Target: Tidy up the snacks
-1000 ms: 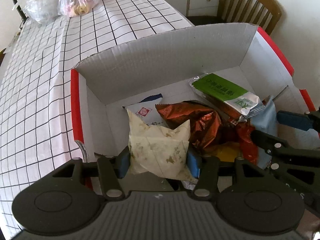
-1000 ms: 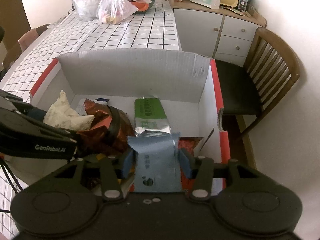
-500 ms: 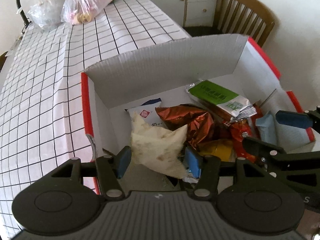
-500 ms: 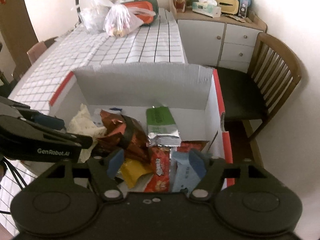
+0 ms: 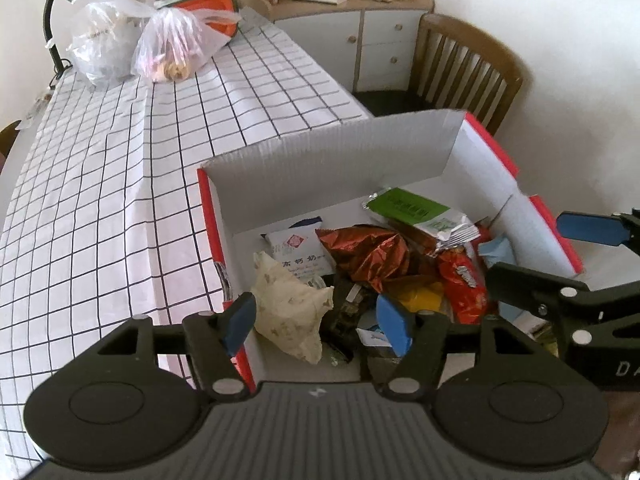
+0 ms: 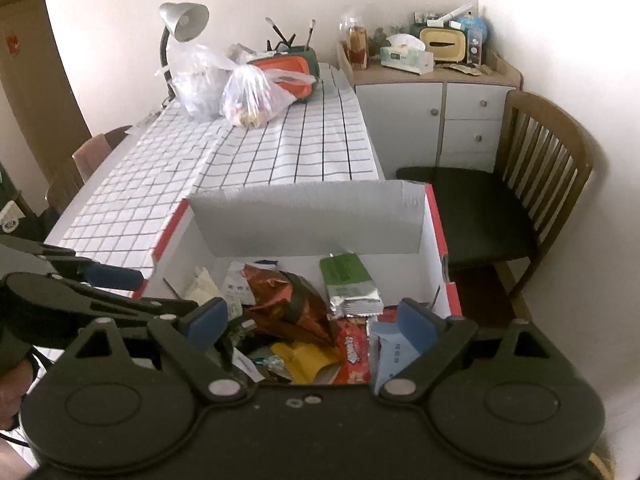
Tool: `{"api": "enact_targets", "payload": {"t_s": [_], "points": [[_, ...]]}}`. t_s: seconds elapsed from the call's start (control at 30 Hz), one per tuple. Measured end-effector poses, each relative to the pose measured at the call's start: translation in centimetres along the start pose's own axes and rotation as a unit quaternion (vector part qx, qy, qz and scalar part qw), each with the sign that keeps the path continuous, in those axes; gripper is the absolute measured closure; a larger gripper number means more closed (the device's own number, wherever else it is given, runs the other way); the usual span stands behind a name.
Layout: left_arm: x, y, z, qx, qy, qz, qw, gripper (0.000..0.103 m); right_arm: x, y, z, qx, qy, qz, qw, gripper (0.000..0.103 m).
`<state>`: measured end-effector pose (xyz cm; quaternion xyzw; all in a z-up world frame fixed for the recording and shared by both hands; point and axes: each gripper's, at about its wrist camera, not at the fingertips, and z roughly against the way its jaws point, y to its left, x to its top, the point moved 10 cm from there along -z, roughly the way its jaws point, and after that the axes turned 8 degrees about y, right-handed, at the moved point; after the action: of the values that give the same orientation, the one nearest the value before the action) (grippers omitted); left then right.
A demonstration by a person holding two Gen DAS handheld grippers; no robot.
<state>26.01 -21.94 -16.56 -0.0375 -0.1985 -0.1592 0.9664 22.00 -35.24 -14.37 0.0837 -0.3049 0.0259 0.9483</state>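
Opening over box (image 5: 400,160) on desk (image 5: 120,200) | left gripper (image 5: 316,322) fingers spreading, cream packet (image 5: 288,312) lying loose between | right gripper (image 6: 308,320) fingers gaping, blue packet (image 6: 390,350) at 4 o'clock, unpinched | packets looking light, crinkly, slippery; pinching flat sealed edges is seeming safest

Jumbled snack packets (image 5: 384,260) inside box (image 5: 328,168)

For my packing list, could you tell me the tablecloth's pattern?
White tablecloth with a black grid; left wrist view.

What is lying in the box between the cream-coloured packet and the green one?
A crumpled copper-red foil bag lies between the cream packet and the green packet, clearest in the left wrist view.
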Motion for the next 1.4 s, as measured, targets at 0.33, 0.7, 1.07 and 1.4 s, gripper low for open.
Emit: {"api": "enact_targets", "payload": {"t_s": [0.33,0.7,1.07,1.4], "points": [[-0.9,0.6,3.5,-0.027,-0.037,-0.002,0.9989,0.029,-0.2,1.4,2.9,0.007,-0.029,-0.026,0.999,0.0],[-2.0,1.6,7.6,-0.055,-0.09,0.008,0.9943,0.016,-0.6,2.9,6.1,0.015,-0.069,-0.044,0.997,0.0],[-4.4,2.4,9.8,-0.076,-0.111,0.029,0.9905,0.005,-2.7,4.5,8.2,0.013,-0.099,-0.071,0.992,0.0],[-6.0,3.1,11.2,-0.046,-0.123,0.038,0.9906,0.005,-3.9,5.1,9.6,0.004,-0.132,-0.083,0.988,0.0]]}}
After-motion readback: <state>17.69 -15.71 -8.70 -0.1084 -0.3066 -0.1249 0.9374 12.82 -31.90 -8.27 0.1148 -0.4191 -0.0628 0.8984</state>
